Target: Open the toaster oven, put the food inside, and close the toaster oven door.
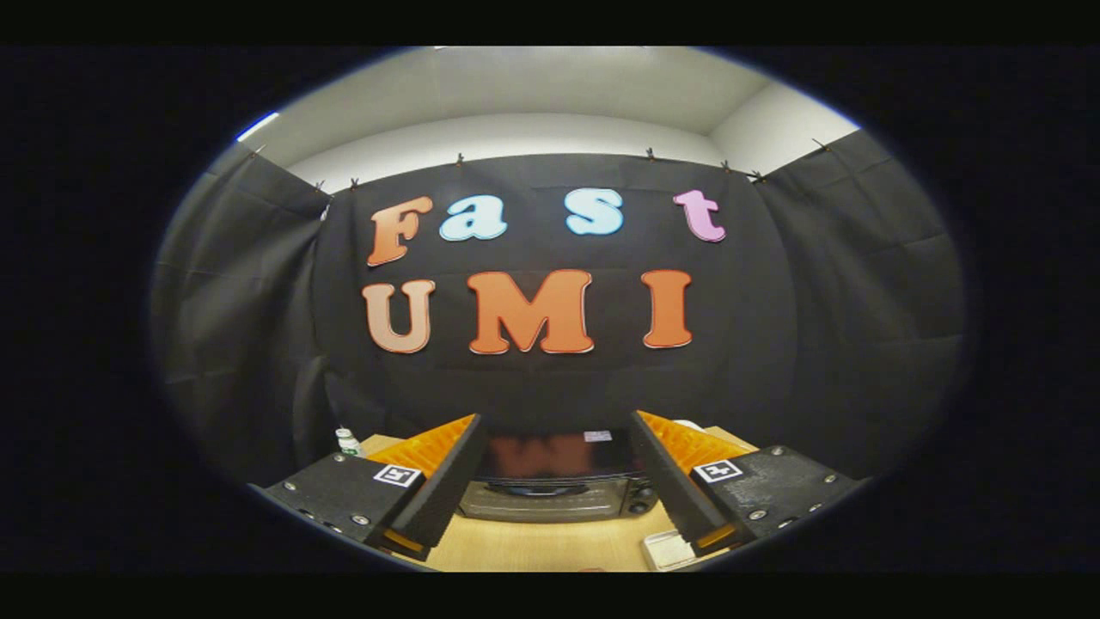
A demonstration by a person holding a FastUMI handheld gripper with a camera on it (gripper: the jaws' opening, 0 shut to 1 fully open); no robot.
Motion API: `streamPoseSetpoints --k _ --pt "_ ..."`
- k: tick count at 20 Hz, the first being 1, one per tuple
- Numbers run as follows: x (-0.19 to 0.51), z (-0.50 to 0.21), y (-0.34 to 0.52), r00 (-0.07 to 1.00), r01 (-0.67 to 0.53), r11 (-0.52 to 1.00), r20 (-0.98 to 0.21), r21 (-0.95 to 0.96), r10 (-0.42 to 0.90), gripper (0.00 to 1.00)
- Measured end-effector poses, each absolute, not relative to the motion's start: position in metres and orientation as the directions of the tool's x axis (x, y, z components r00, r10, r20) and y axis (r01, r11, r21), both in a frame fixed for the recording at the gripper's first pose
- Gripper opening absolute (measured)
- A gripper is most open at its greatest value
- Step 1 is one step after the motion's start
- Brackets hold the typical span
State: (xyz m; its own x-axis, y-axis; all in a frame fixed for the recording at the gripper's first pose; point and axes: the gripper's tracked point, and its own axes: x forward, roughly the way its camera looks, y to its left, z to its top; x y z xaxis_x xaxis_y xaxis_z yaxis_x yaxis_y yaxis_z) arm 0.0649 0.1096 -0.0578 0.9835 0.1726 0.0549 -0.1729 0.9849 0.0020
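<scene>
Two fingers of the gripper [554, 481] stand wide apart, and we see nothing held between them; each finger body carries a square printed marker on its top face.

Going left to right, we log the following:

- At about 9 o'clock of the left finger, just outside it, a small bottle [348, 442] with a pale cap stands upright near the far edge of the table. Its contents are too small to tell.
- Left finger [443, 486]: angled inward toward 1 o'clock, touching nothing.
- Toaster oven [554, 486]: it sits on the table at 12 o'clock from the gripper, framed in the gap between the fingers and beyond their tips, well apart from both. Its door appears closed, with a curved handle across the front. The dark top surface reflects the wall behind. Two round knobs show at its right side, near the right finger.
- Right finger [670, 486]: angled inward toward 11 o'clock, also touching nothing.
- At about 6 o'clock of the right finger, partly hidden under it, a pale shallow tray [663, 550] lies on the table. We cannot tell what it holds.

The wooden table [550, 546] runs under all of these, bare between the fingers and the oven front.
</scene>
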Motion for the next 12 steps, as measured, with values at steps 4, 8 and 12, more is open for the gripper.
streamPoseSetpoints --k 4,8,12 --pt "0.101 -0.097 0.141 0.979 -0.203 0.979 0.038 0.033 0.202 0.99" --pt "0.137 -0.153 0.155 0.979 -0.197 0.980 -0.052 -0.013 0.196 0.99" --pt "0.161 -0.199 0.157 0.976 -0.178 0.983 -0.133 -0.040 0.172 0.99"
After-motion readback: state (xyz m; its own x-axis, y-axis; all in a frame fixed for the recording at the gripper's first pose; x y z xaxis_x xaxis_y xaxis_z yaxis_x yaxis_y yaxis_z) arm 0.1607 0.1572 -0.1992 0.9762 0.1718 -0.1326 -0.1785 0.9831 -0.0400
